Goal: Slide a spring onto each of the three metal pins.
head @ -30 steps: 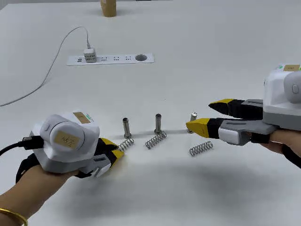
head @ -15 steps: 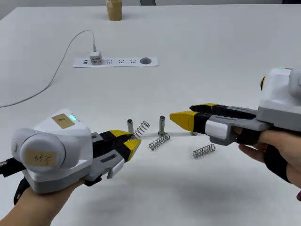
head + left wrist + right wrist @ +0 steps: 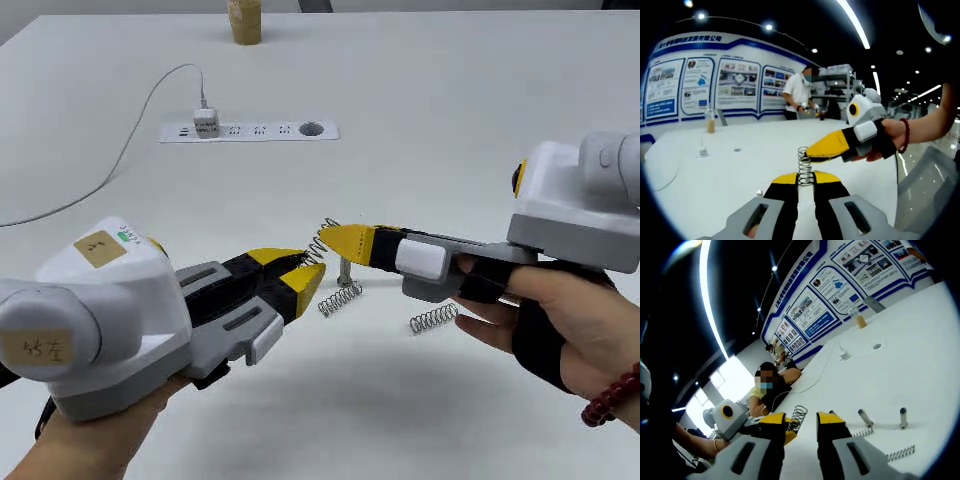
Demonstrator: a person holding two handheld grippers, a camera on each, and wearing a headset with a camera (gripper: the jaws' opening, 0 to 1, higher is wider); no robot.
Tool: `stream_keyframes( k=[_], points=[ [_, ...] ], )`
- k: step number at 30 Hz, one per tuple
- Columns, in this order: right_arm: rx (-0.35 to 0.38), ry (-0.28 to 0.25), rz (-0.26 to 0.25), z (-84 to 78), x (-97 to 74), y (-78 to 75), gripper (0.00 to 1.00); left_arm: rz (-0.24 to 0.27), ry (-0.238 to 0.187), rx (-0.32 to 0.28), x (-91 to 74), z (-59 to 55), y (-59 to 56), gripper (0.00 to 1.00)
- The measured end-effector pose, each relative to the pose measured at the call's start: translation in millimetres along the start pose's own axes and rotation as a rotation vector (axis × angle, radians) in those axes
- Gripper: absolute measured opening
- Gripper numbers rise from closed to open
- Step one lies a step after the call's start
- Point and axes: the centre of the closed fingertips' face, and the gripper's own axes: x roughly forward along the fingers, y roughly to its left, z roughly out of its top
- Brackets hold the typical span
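My left gripper [image 3: 305,272] is shut on a small steel spring [image 3: 321,240] and holds it in the air. In the left gripper view the spring [image 3: 805,167] stands upright between my left gripper's [image 3: 805,178] yellow tips. My right gripper [image 3: 330,238] reaches in from the right, its tip at the spring's upper end. The right gripper view shows my right gripper [image 3: 801,416] with its jaws apart and the spring [image 3: 798,417] just beyond them. One metal pin [image 3: 345,270] stands on the table below. Two pins [image 3: 865,417] [image 3: 903,417] stand upright. Two more springs [image 3: 340,298] [image 3: 433,318] lie on the table.
A white power strip [image 3: 250,130] with a plugged-in charger [image 3: 206,123] and its cable lies further back. A tan cup [image 3: 243,18] stands at the far edge. People are at the benches behind [image 3: 799,95] [image 3: 770,385].
My left gripper has lifted a spring off the table from beside the left pin. My right gripper has moved left and up until its tip meets that spring.
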Motion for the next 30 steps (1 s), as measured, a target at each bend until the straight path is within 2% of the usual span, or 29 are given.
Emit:
stream_keyframes(
  k=[5, 8, 10, 12, 13, 14, 19, 24, 26, 30],
  points=[
    [0.029, 0.003, 0.026, -2.7, 2.6, 4.5, 0.13, -0.007, -0.002, 0.002, 0.7, 1.6, -4.1, 0.10],
    [0.022, 0.013, 0.032, -5.0, 5.5, 6.2, 0.12, 0.007, 0.024, 0.016, 0.5, -2.4, -2.4, 0.11],
    [0.007, 0.020, 0.033, -6.9, 8.4, 6.8, 0.11, 0.026, 0.058, 0.016, 0.0, -7.3, 0.3, 0.11],
    [-0.028, 0.022, 0.025, -6.7, 11.0, 6.4, 0.11, 0.056, 0.117, 0.057, -2.7, -15.9, 5.8, 0.12],
    [-0.078, 0.025, 0.008, -5.9, 13.0, 3.3, 0.11, 0.064, 0.162, 0.080, -4.9, -22.7, 7.2, 0.12],
    [-0.107, 0.025, 0.004, -5.1, 14.3, 2.3, 0.11, 0.064, 0.174, 0.096, -5.6, -25.1, 7.3, 0.13],
    [-0.179, 0.045, -0.016, -7.0, 21.5, -0.9, 0.11, 0.069, 0.205, 0.109, -11.4, -34.7, 6.7, 0.18],
    [-0.249, 0.036, -0.040, -3.7, 25.8, -8.2, 0.11, 0.100, 0.244, 0.113, -19.3, -44.5, 10.7, 0.26],
    [-0.266, 0.031, -0.047, -2.3, 27.8, -10.7, 0.11, 0.109, 0.266, 0.110, -22.8, -49.0, 11.5, 0.28],
    [-0.285, 0.030, -0.066, -0.7, 33.8, -16.8, 0.11, 0.126, 0.279, 0.096, -28.0, -55.1, 12.7, 0.36]
  ],
)
